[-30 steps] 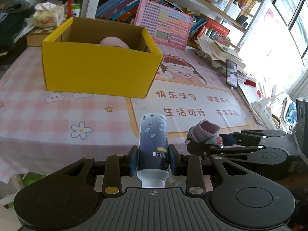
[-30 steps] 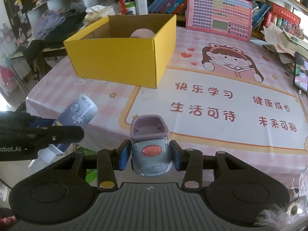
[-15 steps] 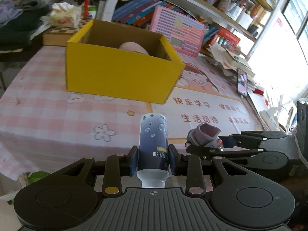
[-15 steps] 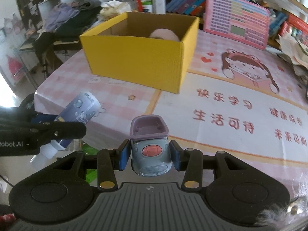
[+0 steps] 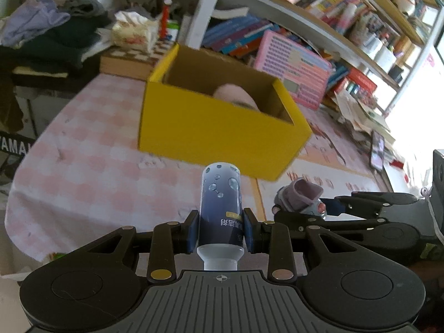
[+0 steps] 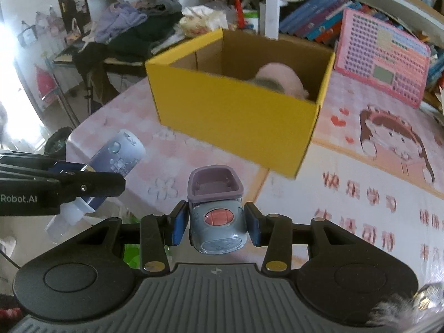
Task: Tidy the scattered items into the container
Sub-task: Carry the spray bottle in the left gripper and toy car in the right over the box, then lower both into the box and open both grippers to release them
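Note:
My left gripper [image 5: 221, 229] is shut on a dark blue bottle [image 5: 221, 205] with a white cap, held above the table's near edge. Beside it, my right gripper [image 6: 216, 223] is shut on a grey toy car [image 6: 216, 216] with a purple seat. In the left wrist view the toy car [image 5: 301, 198] shows at the right; in the right wrist view the bottle [image 6: 116, 161] shows at the left. The open yellow box [image 5: 222, 127] [image 6: 236, 111] stands ahead on the pink checked cloth, and a pink soft item [image 6: 280, 79] lies inside it.
A pink keyboard toy [image 6: 383, 58] leans behind the box under shelves of books [image 5: 236, 36]. A tissue pack [image 5: 133, 32] and a pile of clothes [image 5: 50, 33] sit at the back left. A phone [image 5: 378, 149] and papers lie at the right.
Both grippers have moved left and toward the box with their loads, so the box now looks larger and more central. Neither grip has changed.

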Demonstrator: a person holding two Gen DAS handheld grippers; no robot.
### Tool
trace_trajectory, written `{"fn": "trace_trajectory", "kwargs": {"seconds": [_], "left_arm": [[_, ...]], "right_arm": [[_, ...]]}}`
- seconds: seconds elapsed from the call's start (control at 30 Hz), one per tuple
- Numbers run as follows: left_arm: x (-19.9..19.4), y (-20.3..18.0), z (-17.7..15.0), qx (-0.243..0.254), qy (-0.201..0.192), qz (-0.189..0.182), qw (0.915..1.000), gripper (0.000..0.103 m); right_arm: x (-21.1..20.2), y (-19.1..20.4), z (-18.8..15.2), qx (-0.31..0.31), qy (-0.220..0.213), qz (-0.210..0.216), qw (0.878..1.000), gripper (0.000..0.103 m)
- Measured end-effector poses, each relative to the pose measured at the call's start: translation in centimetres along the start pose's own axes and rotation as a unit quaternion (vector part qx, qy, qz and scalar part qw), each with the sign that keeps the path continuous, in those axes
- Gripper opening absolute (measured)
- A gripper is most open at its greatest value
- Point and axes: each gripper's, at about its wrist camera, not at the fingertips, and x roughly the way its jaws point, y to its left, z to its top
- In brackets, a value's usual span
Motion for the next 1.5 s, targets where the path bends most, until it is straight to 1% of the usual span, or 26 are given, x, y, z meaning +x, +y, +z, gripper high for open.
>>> {"fn": "trace_trajectory", "kwargs": {"seconds": [0.13, 0.3, 0.4, 0.47, 0.53, 0.63, 0.73, 0.8, 0.87, 0.97, 1.07, 1.13, 1.23, 1.3, 1.33, 1.4, 1.47, 1.5], "left_arm": [[0.3, 0.0, 1.8, -0.003, -0.019, 0.004, 0.9998, 0.031], [1.1, -0.9, 5.2, 0.011, -0.051, 0.001, 0.9987, 0.031], [2.0, -1.5, 7.7, 0.023, -0.069, 0.001, 0.9974, 0.031], [3.2, -1.8, 9.6, 0.032, -0.077, 0.005, 0.9965, 0.031], [4.7, -1.8, 11.3, 0.036, -0.078, 0.012, 0.9963, 0.031], [7.9, -1.4, 13.8, 0.038, -0.062, 0.026, 0.997, 0.031], [11.4, -1.5, 15.4, 0.061, -0.033, 0.061, 0.9958, 0.031], [13.0, -1.4, 16.0, 0.066, -0.017, 0.076, 0.9948, 0.031], [14.2, -1.0, 16.2, 0.063, -0.004, 0.088, 0.9942, 0.031], [16.0, -0.3, 16.6, 0.051, 0.021, 0.105, 0.9929, 0.031], [17.6, 0.1, 16.8, 0.045, 0.044, 0.115, 0.9914, 0.031], [18.2, 0.2, 16.8, 0.044, 0.055, 0.112, 0.9912, 0.031], [18.7, 0.3, 16.5, 0.031, 0.06, 0.106, 0.992, 0.031], [18.7, 0.6, 16.3, 0.022, 0.056, 0.106, 0.9926, 0.031], [18.6, 0.6, 16.4, 0.019, 0.051, 0.106, 0.9929, 0.032], [18.4, 0.7, 16.5, 0.013, 0.043, 0.1, 0.9939, 0.032], [17.9, 0.7, 16.6, 0.014, 0.032, 0.095, 0.9948, 0.034], [17.5, 0.6, 16.6, 0.017, 0.025, 0.093, 0.9952, 0.034]], "right_arm": [[-0.1, -1.1, 2.3, -0.011, -0.039, -0.002, 0.999, 0.041], [-0.3, -2.9, 5.9, -0.017, -0.086, 0.003, 0.996, 0.041], [0.2, -4.1, 8.2, -0.022, -0.103, 0.007, 0.994, 0.041], [1.0, -4.8, 9.7, -0.03, -0.107, 0.007, 0.994, 0.041], [2.3, -5.3, 11.1, -0.041, -0.105, 0.006, 0.994, 0.041], [5.3, -6.1, 13.2, -0.065, -0.089, 0.005, 0.994, 0.041], [8.4, -7.1, 15.3, -0.08, -0.07, -0.002, 0.994, 0.041], [10.3, -7.8, 16.6, -0.093, -0.059, -0.012, 0.994, 0.041], [11.8, -8.4, 17.7, -0.107, -0.052, -0.011, 0.993, 0.041], [13.9, -8.5, 18.9, -0.145, -0.041, -0.009, 0.989, 0.041], [15.8, -8.4, 19.7, -0.181, -0.026, -0.003, 0.983, 0.041], [16.7, -8.1, 20.0, -0.208, -0.02, -0.001, 0.978, 0.042], [18.2, -7.6, 20.3, -0.256, -0.01, -0.001, 0.967, 0.042], [19.1, -7.4, 20.7, -0.273, -0.001, 0.006, 0.962, 0.042], [19.4, -7.4, 20.8, -0.275, 0.001, 0.01, 0.961, 0.04], [19.7, -7.4, 21.1, -0.274, 0.001, 0.013, 0.962, 0.041], [19.4, -7.6, 21.3, -0.264, -0.003, 0.016, 0.964, 0.043], [19.2, -7.7, 21.4, -0.256, -0.006, 0.018, 0.966, 0.046]]}}
